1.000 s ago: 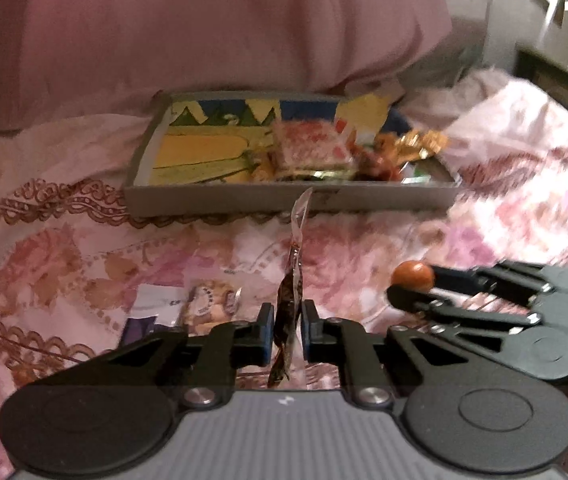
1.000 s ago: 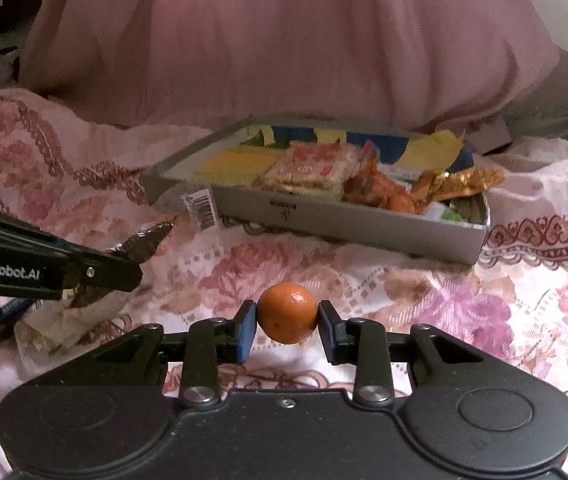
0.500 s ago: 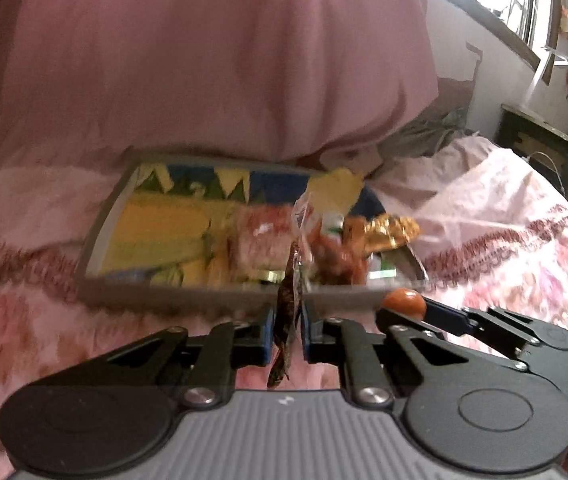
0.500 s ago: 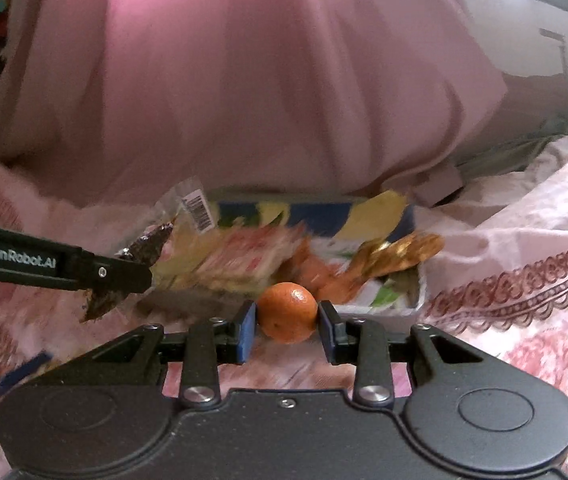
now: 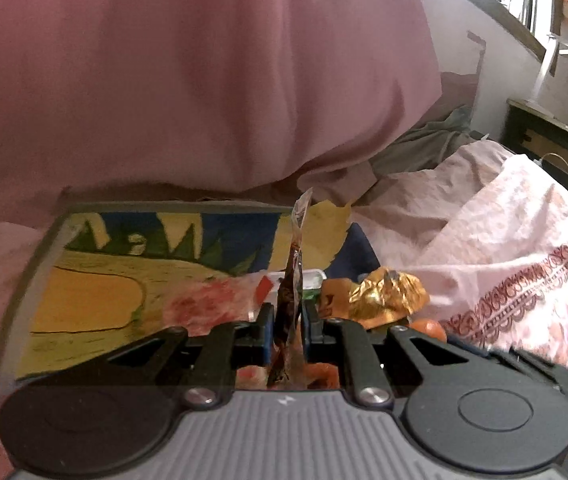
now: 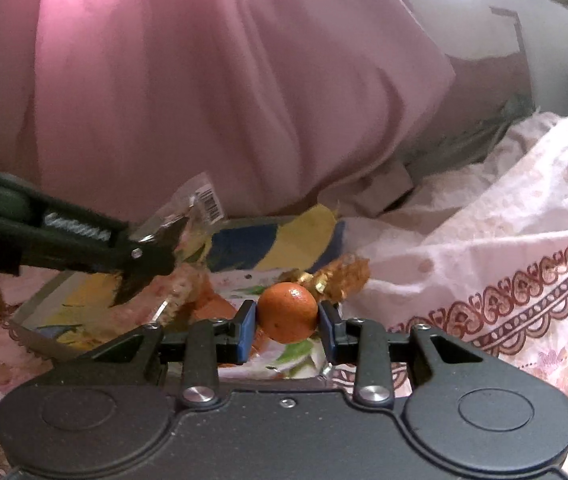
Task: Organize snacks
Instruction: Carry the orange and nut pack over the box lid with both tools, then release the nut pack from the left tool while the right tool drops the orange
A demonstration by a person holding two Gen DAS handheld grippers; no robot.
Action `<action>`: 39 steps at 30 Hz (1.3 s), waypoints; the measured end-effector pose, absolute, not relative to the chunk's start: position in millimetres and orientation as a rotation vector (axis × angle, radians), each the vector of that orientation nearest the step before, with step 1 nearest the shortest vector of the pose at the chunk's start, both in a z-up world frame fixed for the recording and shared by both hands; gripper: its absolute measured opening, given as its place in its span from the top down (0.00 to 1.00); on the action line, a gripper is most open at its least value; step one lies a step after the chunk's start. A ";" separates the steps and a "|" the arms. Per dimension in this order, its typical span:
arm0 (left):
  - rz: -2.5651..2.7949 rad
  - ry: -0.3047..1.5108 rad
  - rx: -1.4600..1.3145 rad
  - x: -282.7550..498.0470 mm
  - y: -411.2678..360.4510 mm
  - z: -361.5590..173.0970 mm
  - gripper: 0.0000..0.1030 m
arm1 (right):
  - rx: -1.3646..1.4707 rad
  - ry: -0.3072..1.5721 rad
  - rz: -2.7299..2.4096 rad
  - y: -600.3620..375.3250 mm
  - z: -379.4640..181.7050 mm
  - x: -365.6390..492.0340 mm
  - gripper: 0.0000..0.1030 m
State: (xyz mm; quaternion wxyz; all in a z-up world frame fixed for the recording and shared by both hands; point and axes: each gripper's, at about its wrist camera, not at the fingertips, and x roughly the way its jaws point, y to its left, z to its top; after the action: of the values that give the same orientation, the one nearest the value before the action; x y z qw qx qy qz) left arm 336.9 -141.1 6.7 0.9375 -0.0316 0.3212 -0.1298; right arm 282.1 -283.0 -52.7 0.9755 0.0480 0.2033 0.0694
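Observation:
My left gripper [image 5: 287, 322] is shut on a thin dark snack packet [image 5: 292, 280] that stands edge-on, its clear barcoded top [image 6: 204, 204] showing in the right wrist view. It hangs over the near right part of a grey tin tray [image 5: 24, 276] with a yellow and blue picture on its floor. My right gripper [image 6: 287, 320] is shut on a small orange mandarin [image 6: 287, 312] above the tray's right end. Inside the tray lie a pink-red biscuit pack [image 5: 208, 304], orange wrappers and a gold foil wrapper [image 5: 387, 296]. The left gripper [image 6: 152, 254] appears at the left of the right wrist view.
The tray rests on a pink floral bedsheet [image 5: 523, 256]. A big pink pillow [image 5: 204, 80] rises right behind it. Crumpled grey cloth [image 5: 415, 152] lies at the back right, with a dark bedside shelf [image 5: 555, 148] beyond.
Both grippers have moved forward from the open sheet to above the tray, each still holding its item. The tray now fills the lower view and the loose packets on the sheet are out of sight.

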 end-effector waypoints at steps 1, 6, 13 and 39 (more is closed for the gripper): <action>-0.268 0.660 -0.069 341.5 -144.9 3.6 0.86 | 0.098 0.416 0.142 -283.6 -53.6 282.7 0.65; -0.277 0.678 -0.087 356.5 -160.3 -10.8 0.86 | 0.076 0.430 0.152 -280.2 -58.5 283.8 0.65; -0.273 0.695 -0.077 362.3 -167.0 -21.4 0.87 | 0.059 0.447 0.158 -277.2 -61.2 285.1 0.65; -0.152 0.608 -0.153 293.9 -97.4 24.0 0.17 | 0.091 0.315 0.123 -283.1 -26.4 243.8 0.07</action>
State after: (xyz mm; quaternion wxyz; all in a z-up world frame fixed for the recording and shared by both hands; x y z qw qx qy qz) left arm 293.9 -97.4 24.0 0.9485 -0.0752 0.2987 -0.0746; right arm 243.8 -283.1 -26.4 0.9847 0.0455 0.1565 0.0610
